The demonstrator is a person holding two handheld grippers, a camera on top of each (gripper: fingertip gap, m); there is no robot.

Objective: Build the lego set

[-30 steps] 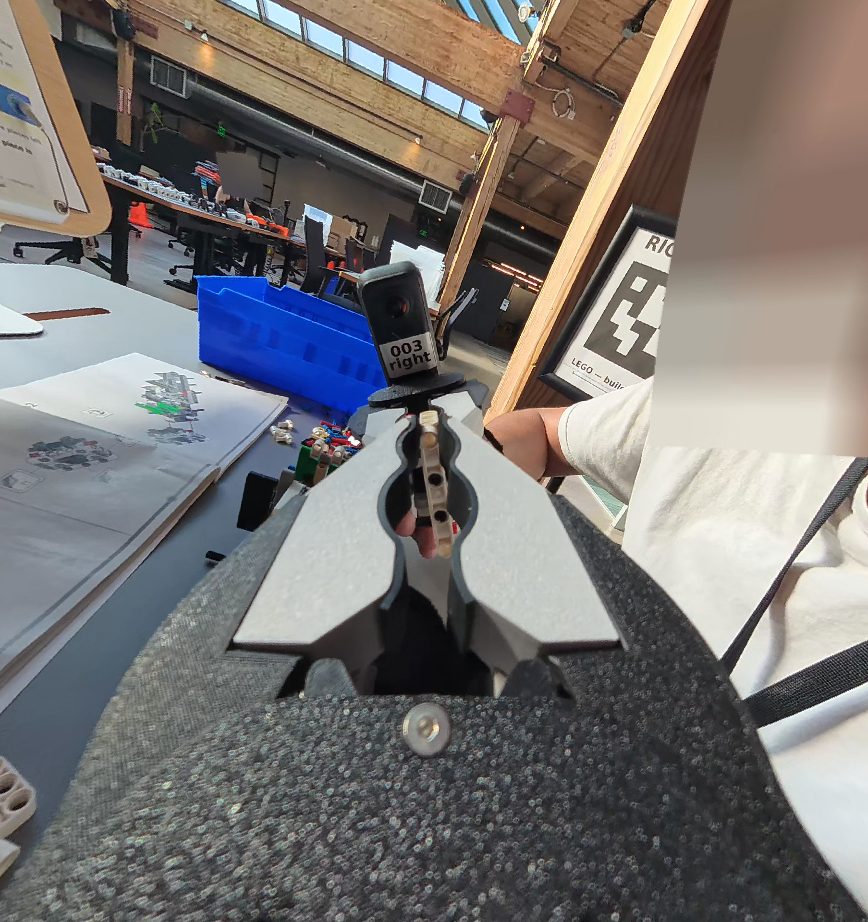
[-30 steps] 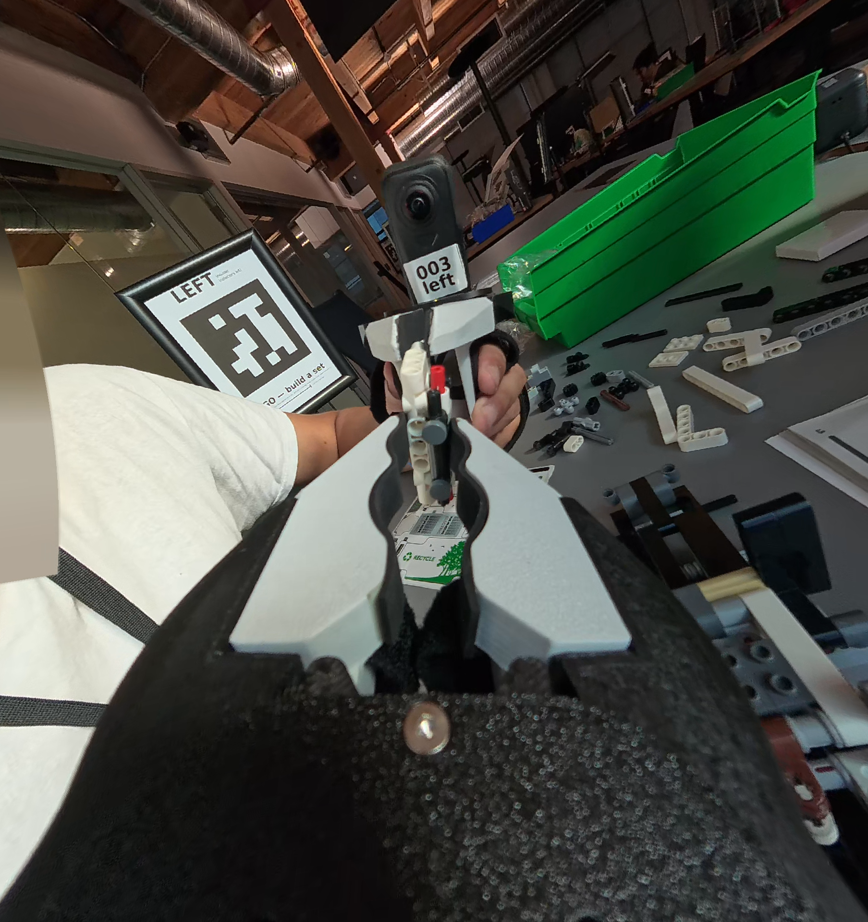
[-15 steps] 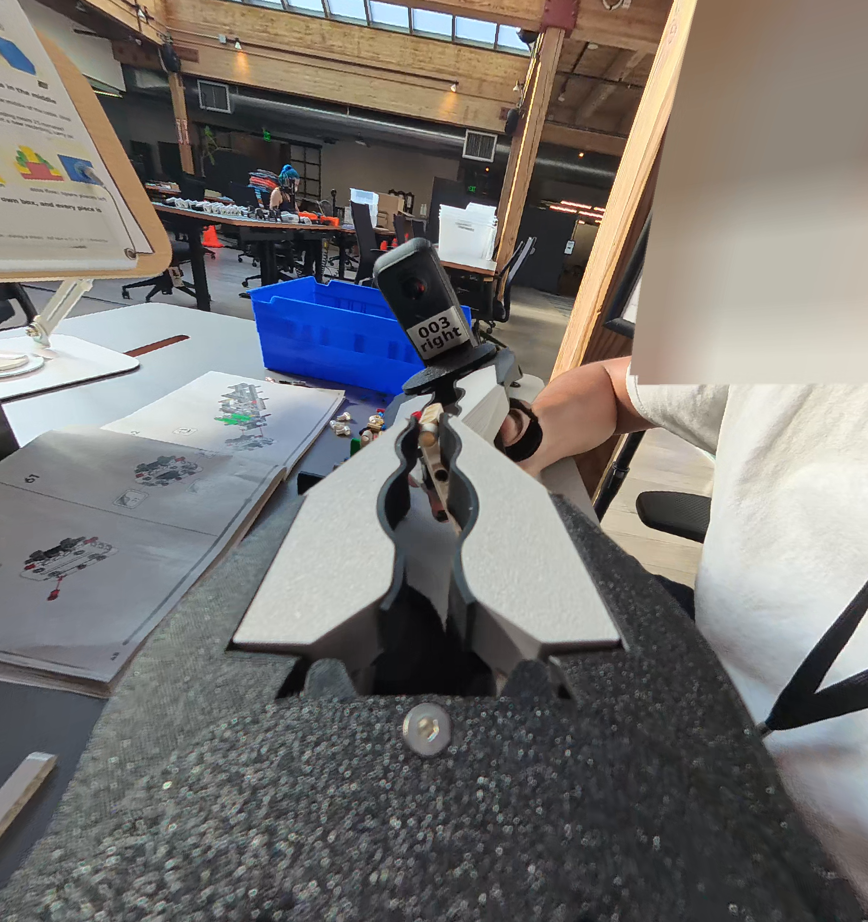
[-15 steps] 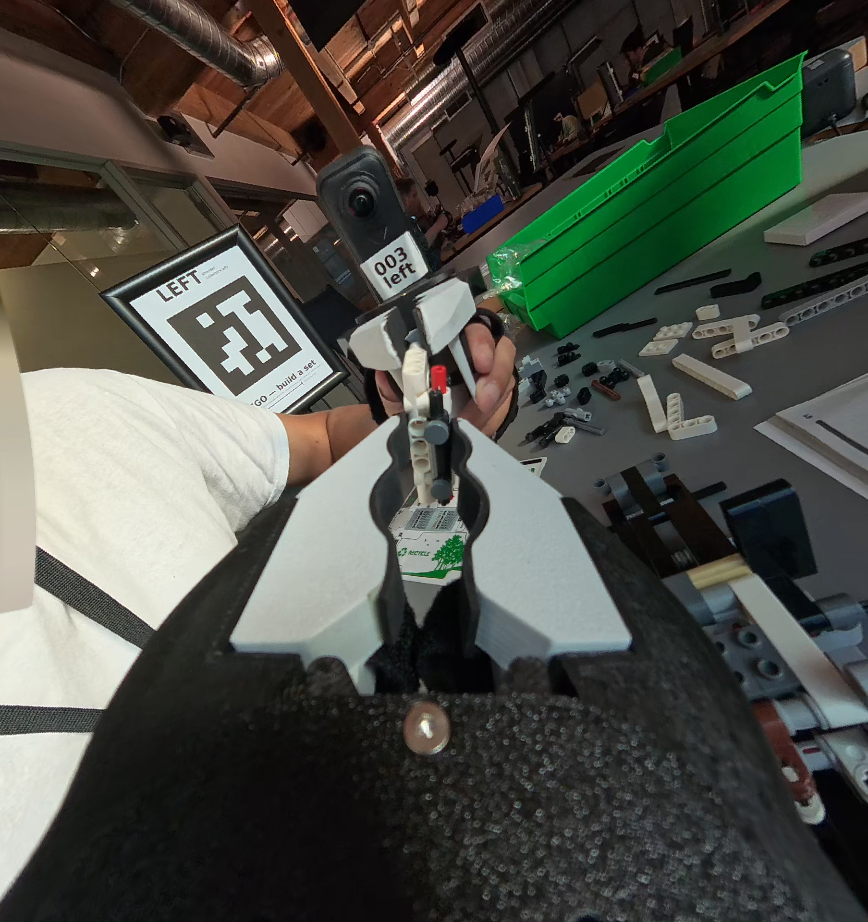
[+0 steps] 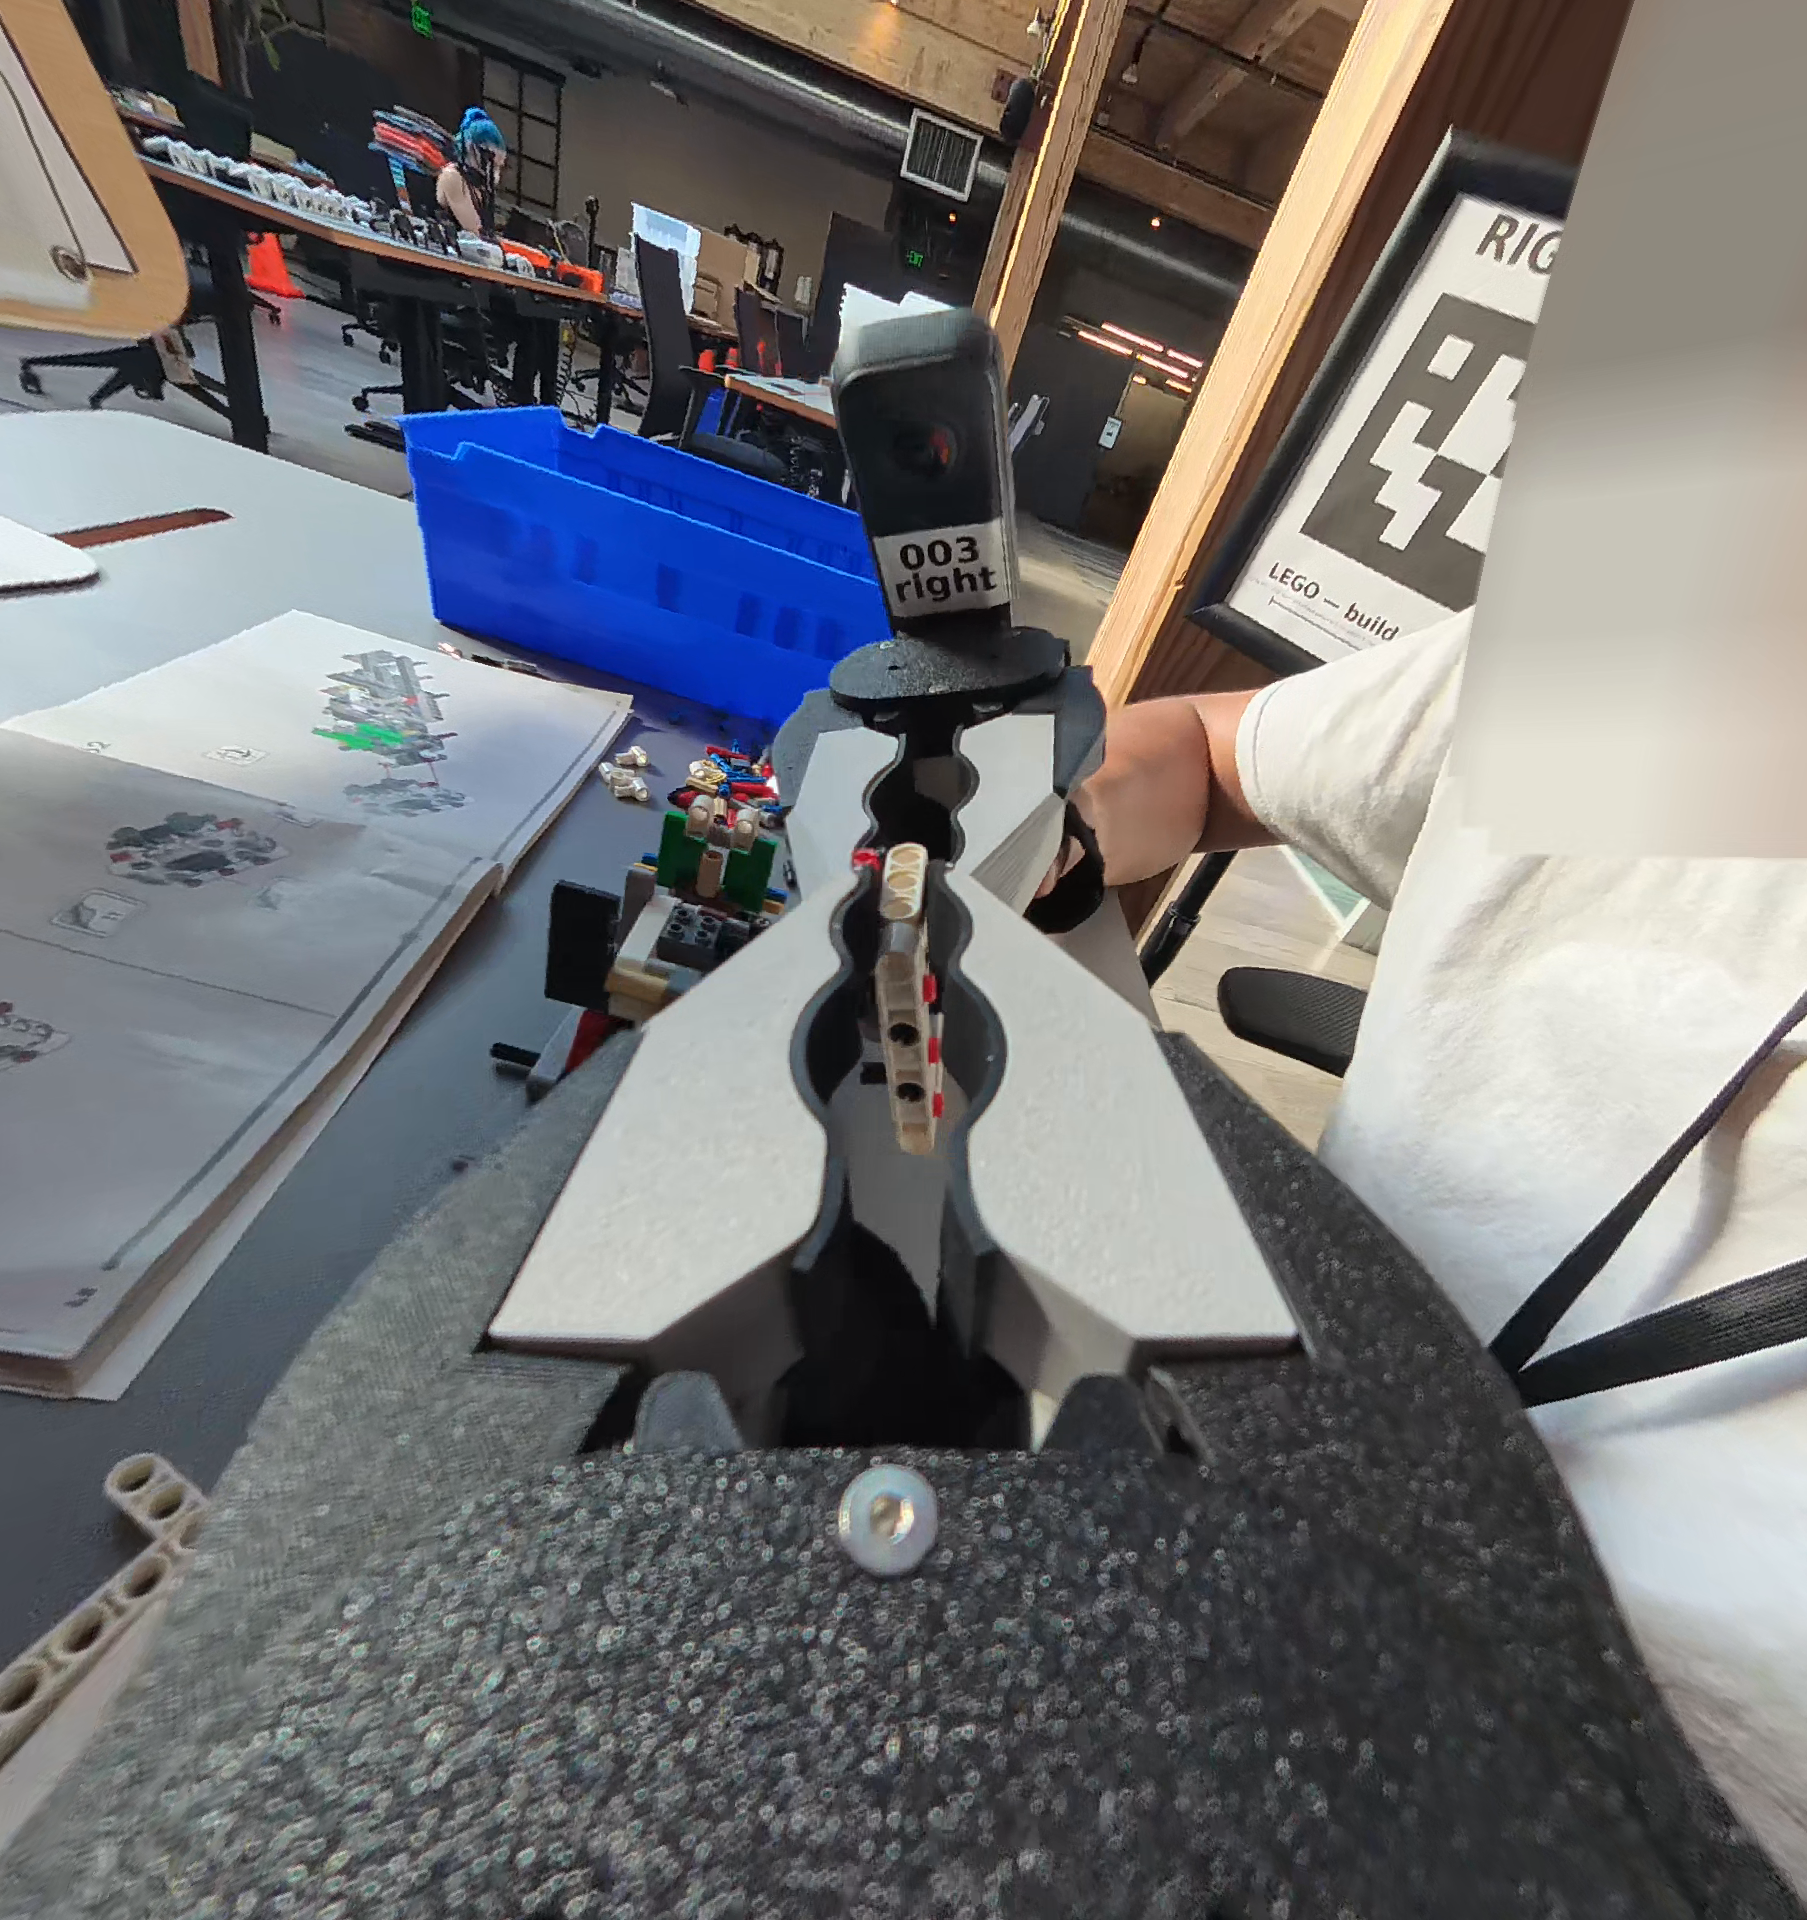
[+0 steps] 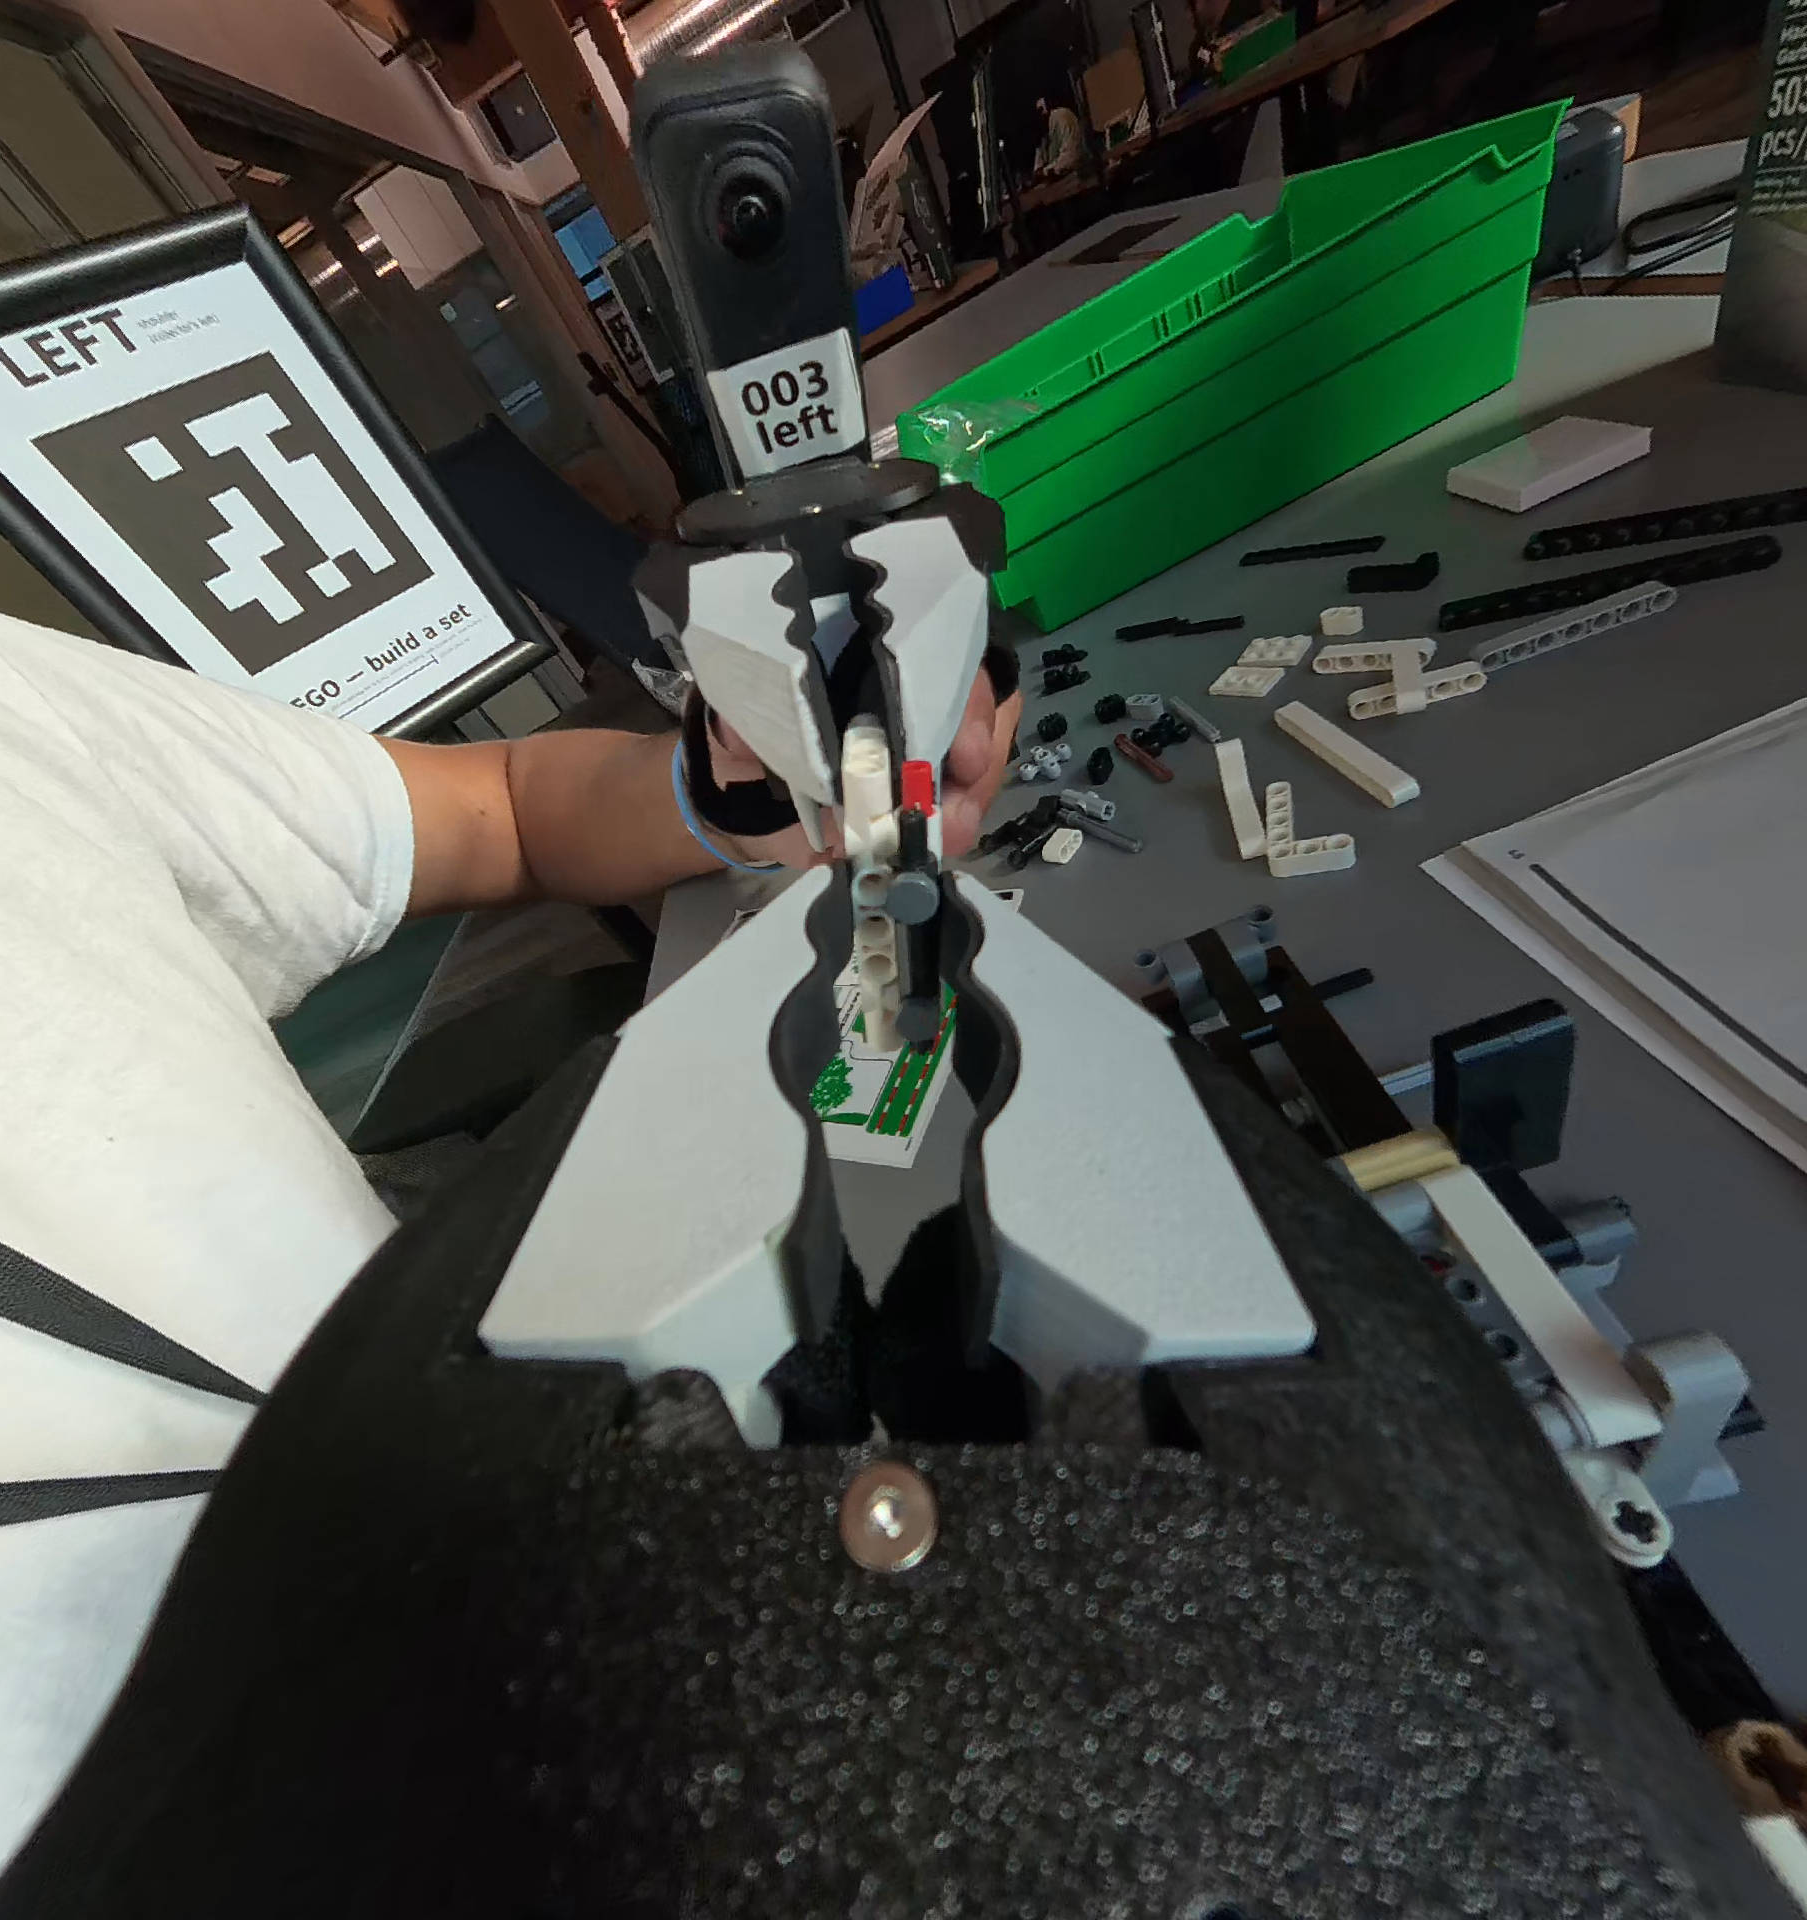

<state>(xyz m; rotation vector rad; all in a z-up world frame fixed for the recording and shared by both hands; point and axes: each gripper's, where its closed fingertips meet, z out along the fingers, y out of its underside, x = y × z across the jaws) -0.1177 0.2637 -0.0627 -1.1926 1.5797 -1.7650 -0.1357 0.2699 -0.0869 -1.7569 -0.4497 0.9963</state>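
Above a grey table strewn with brick parts, the left claw and right claw, tip to tip, both grip one small white beam assembly.

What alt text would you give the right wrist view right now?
The right gripper clamps a small assembly of a white holed beam and black axle with grey bushes, meeting the left gripper head-on. Behind lie loose pieces, a green bin and a grey table.

Right tool clamps white-black brick assembly; left tool grips its far end.
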